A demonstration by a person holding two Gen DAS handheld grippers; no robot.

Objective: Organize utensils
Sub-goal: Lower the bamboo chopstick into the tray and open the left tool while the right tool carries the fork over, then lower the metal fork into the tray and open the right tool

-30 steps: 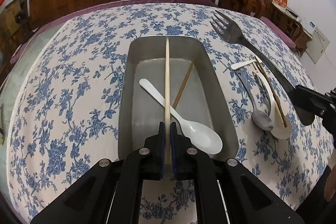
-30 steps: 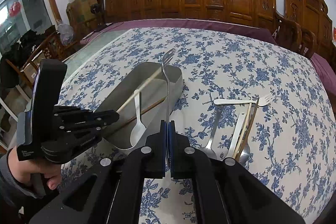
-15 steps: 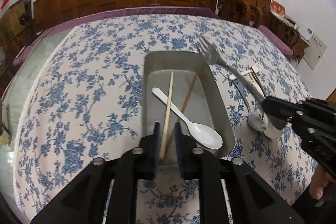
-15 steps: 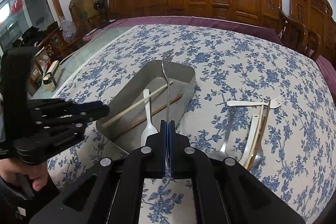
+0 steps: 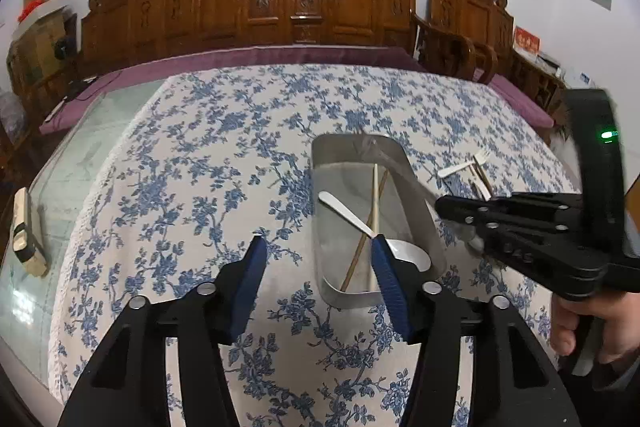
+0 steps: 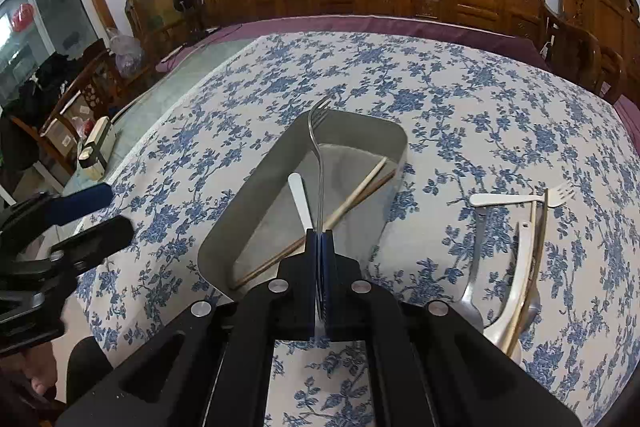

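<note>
Right tongs (image 6: 320, 247) clamp a fork (image 6: 316, 147) over the tray (image 6: 256, 195); left tongs (image 5: 320, 267) gape wide, empty, tray just ahead.

One tray (image 6: 256, 183). Two chopsticks (image 6: 352, 197) and one white spoon (image 6: 300, 201) in it. One metal fork (image 6: 318, 147) (held above). One white fork (image 6: 520, 198) and one metal spoon (image 6: 472, 291) outside.

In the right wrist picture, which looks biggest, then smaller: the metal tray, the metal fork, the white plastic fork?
1. Tray: biggest.
2. Metal fork, held nearer the camera, so it may look oversized.
3. White fork: smallest, but farther away.
</note>
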